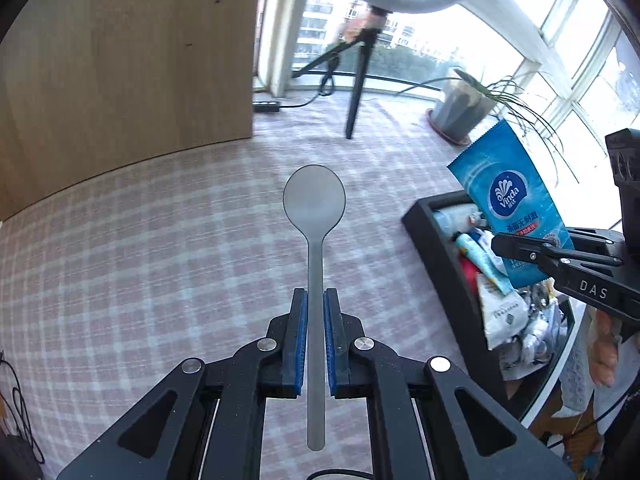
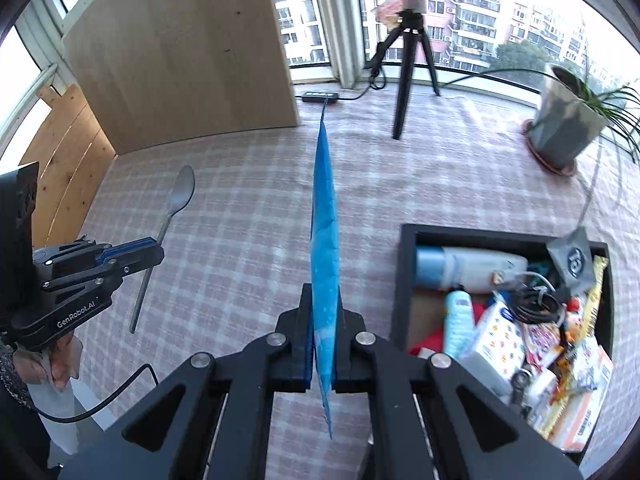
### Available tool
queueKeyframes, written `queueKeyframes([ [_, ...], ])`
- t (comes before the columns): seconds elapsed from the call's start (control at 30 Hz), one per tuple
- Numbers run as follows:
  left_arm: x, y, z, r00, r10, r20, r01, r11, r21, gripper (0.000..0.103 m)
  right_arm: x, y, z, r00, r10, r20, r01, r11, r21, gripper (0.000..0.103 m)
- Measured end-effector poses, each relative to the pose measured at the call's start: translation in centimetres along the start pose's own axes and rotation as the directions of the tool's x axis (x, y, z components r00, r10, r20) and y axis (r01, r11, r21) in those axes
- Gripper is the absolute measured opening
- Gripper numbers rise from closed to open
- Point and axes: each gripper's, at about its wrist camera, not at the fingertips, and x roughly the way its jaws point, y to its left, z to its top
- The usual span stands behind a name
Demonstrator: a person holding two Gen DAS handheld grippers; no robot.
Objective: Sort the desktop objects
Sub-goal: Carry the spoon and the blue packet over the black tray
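left tongs [image 1: 315,300] are gripping a spoon [image 1: 314,200], right tongs [image 2: 325,300] a blue packet [image 2: 324,216]; a full tray [image 2: 404,280] is crowding the desk's [image 2: 240,208] right, a tripod [image 2: 404,80] standing far.

Colours on the checked surface

The surface [image 1: 160,240] has a pink and white check pattern. The spoon [image 1: 314,208] is plain grey metal, between black tongs [image 1: 315,300] with blue pads [image 1: 301,336]. The wipes packet [image 1: 508,200] is bright blue with a dark blue round logo and white letters. The tray [image 2: 404,280] is black, the board [image 2: 180,52] light wood, and the plant pot [image 2: 564,128] grey.
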Motion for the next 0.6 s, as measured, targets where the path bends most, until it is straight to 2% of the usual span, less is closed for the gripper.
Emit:
queueKeyframes([
  [0.07,2.1,-3.9,1.1,1.000,-0.030,-0.005,0.030,0.999,0.029,0.007,-1.3,-2.4,-1.2,1.000,-0.018,0.005,0.018,1.000,0.025,0.005],
  [0.27,4.3,-13.3,0.6,0.993,-0.114,-0.038,0.118,0.986,0.119,0.007,-4.3,-8.6,-4.1,0.997,-0.075,0.006,0.074,0.993,0.097,0.005],
  [0.4,5.0,-18.3,0.2,0.988,-0.143,-0.059,0.151,0.976,0.160,0.007,-6.7,-12.2,-5.8,0.994,-0.106,0.008,0.103,0.985,0.138,0.006],
  [0.6,6.5,-24.9,0.9,0.981,-0.180,-0.075,0.192,0.959,0.207,0.007,-7.7,-16.0,-7.1,0.992,-0.124,0.000,0.122,0.979,0.165,0.006],
])
